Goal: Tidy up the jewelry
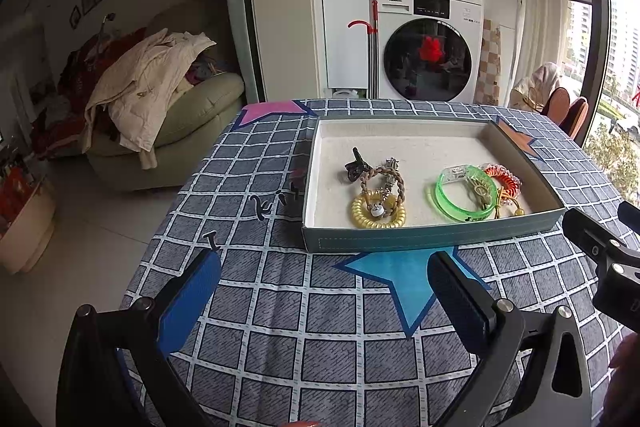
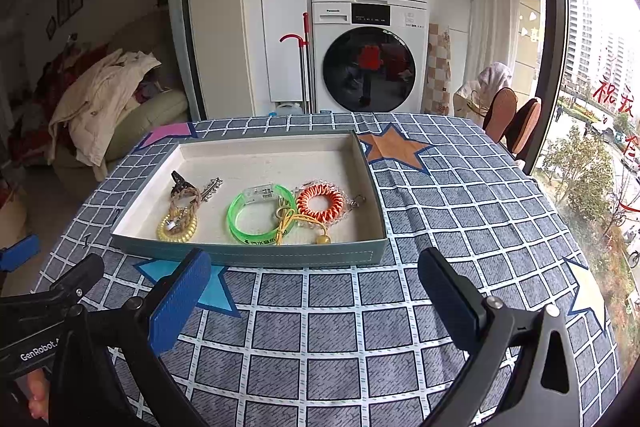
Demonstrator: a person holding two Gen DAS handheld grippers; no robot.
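Left tongs [image 1: 324,291], lower centre of the left view: released, hovering over the tabletop [image 1: 280,339]. Tray [image 2: 248,259] mid-frame; yellow coil [image 2: 177,229] left, green bangle [image 2: 260,213] centre, orange coil [image 2: 320,203] right, apparently already gathered. Right tongs [image 2: 314,285] released. Tangled clips unclear.

Surface [image 2: 440,211] is covered by a grey-blue grid-check cloth [image 1: 280,307] with star prints: pink star [image 2: 170,133] at the far-left corner, orange star [image 2: 394,147] toward the far side, blue star [image 1: 404,275] toward the near side, pale star [image 2: 584,291] by the right edge. One thing sits directly on it: a shallow open tray [image 2: 280,254], teal outer walls, off-white inside, left of centre, its near wall touching the blue star's top.
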